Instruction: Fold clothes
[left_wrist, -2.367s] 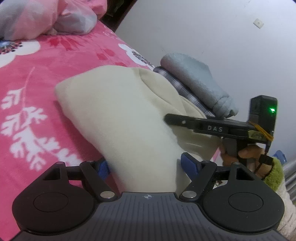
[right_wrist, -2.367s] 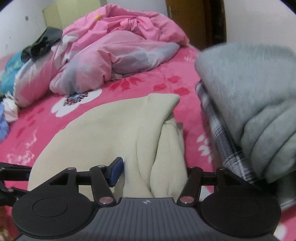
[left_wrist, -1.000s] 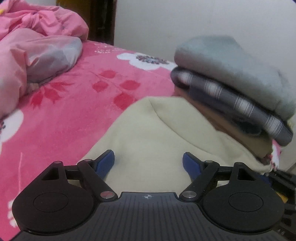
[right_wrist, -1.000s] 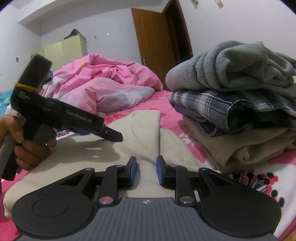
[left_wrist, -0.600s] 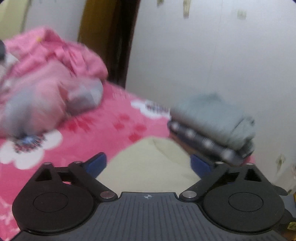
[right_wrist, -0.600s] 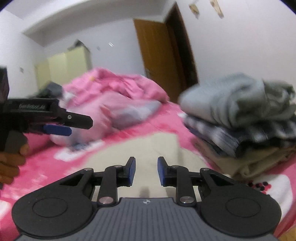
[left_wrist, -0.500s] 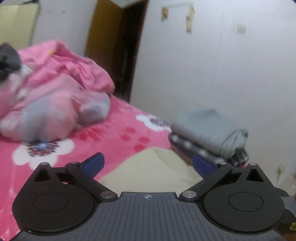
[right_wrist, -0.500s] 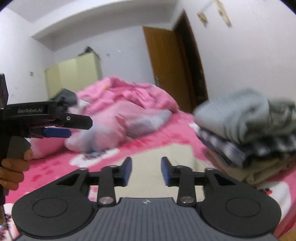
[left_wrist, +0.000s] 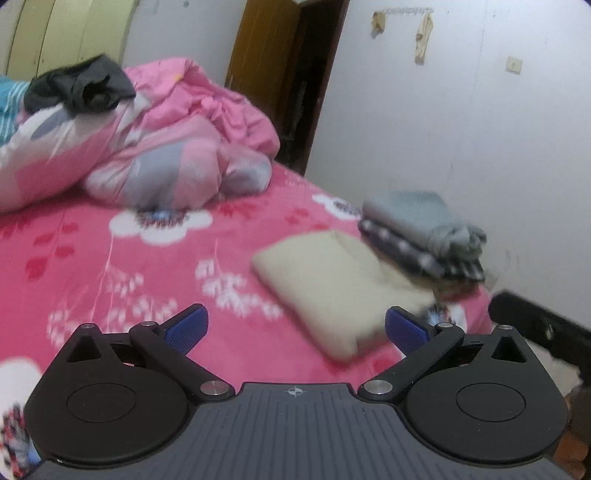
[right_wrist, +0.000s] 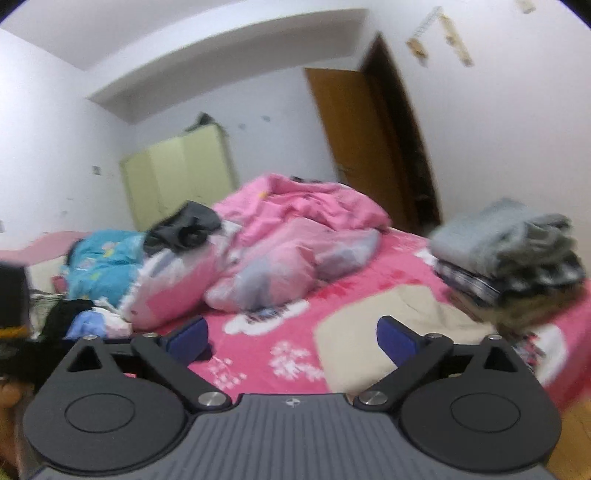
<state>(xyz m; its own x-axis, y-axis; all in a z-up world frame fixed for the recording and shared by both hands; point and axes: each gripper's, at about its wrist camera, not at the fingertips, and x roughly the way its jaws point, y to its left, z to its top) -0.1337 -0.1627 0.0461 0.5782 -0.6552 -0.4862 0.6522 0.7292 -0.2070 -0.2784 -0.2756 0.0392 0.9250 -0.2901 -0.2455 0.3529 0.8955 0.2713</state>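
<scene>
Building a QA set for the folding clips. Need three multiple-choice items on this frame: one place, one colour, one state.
1. Where does the folded cream garment lie?
A. On the pink quilt
B. On the bed beside the folded stack
C. On top of the folded stack

2. What colour is the top piece of the folded stack?
A. Grey
B. Blue
C. Yellow

3. How do the left gripper and right gripper stand?
A. Both shut on cloth
B. Left open, right shut
C. Both open, holding nothing

Key: 1 B, it lies flat on the pink floral bedspread next to the stack. 2 A, grey cloth tops the plaid layer. 3 C, each wrist view shows its blue pads wide apart with nothing between.
</scene>
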